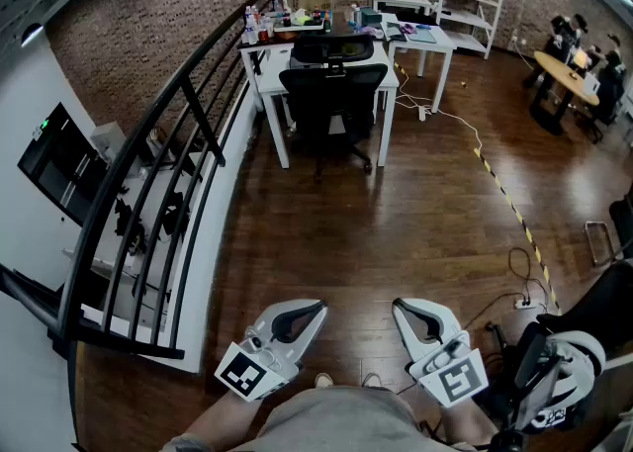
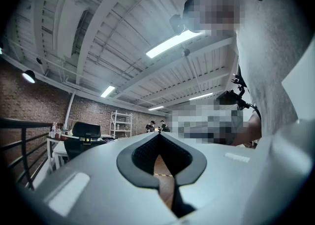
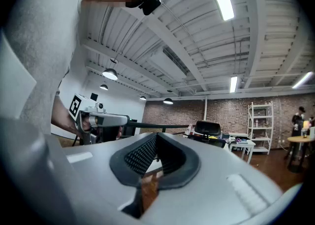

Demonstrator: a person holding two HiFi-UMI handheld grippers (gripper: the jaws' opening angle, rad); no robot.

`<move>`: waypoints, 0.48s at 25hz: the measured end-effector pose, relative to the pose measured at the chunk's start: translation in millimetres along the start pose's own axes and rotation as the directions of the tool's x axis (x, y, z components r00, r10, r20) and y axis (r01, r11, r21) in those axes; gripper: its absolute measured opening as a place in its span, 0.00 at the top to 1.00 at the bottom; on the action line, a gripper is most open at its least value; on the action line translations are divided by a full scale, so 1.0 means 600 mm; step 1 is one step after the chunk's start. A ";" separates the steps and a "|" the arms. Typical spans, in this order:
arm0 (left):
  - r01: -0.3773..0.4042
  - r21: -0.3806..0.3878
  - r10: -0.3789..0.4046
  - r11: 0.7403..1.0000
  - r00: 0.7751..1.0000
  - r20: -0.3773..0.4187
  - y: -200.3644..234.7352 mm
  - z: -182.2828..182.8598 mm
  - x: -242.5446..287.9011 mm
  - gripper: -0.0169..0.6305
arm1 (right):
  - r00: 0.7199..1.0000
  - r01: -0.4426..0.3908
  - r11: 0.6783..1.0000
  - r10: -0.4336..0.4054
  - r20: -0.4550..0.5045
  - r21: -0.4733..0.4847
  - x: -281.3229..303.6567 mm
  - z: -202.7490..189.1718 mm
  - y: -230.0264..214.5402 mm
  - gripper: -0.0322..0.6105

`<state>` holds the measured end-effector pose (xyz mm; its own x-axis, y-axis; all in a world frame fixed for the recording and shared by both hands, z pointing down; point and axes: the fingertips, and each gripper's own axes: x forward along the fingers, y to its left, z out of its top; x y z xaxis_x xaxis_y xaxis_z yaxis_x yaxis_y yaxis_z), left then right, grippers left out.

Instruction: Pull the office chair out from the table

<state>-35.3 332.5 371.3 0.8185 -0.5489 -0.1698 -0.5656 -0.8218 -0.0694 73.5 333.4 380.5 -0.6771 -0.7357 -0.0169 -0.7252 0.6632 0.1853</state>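
the office chair [image 1: 332, 94] stands well apart from both grippers, far across the wooden floor [image 1: 396, 232]. it is tucked in at the near edge of the white table [image 1: 272, 79], with its backrest turned toward the person. from the left gripper [image 1: 313, 311] and the right gripper [image 1: 402, 307], held side by side low in the head view, the chair lies almost straight ahead. it sits slightly more in line with the left one, so i judge the left hand a touch better placed, though neither is near. the path between is open floor, with a black railing [image 1: 168, 173] along the left and a cable and striped tape [image 1: 504, 198] off to the right.

both grippers are fully closed with nothing between the jaws. the left gripper view shows its pads [image 2: 147, 155] meeting at the tip with only floor behind. the right gripper view shows the same, with the chair [image 3: 208, 130] small in the distance beyond.

the chair's seat is hidden behind the backrest and under the table. the armrests are too dark and small to make out, and only part of the wheeled base shows below. where a jaw could best take hold, whether on the backrest's top edge or the headrest, cannot be told from here. in the left gripper view the chair [image 2: 82, 134] is cut down to a dark shape beside the table's corner.
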 end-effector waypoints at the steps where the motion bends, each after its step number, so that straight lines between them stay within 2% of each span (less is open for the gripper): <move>1: 0.001 -0.003 -0.001 1.000 1.000 0.000 0.004 -0.001 -0.001 0.97 | 1.000 0.006 1.000 -0.006 0.000 0.002 0.004 -0.002 -0.001 0.94; 12: 0.013 -0.015 -0.013 1.000 1.000 -0.001 0.076 -0.008 0.000 0.97 | 0.999 0.037 0.999 -0.037 0.012 -0.001 0.077 0.001 -0.020 0.94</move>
<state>-60.4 294.4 372.7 0.8260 -0.5381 -0.1675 -0.5530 -0.8312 -0.0568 50.7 291.6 377.1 -0.6515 -0.7578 -0.0355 -0.7493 0.6355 0.1860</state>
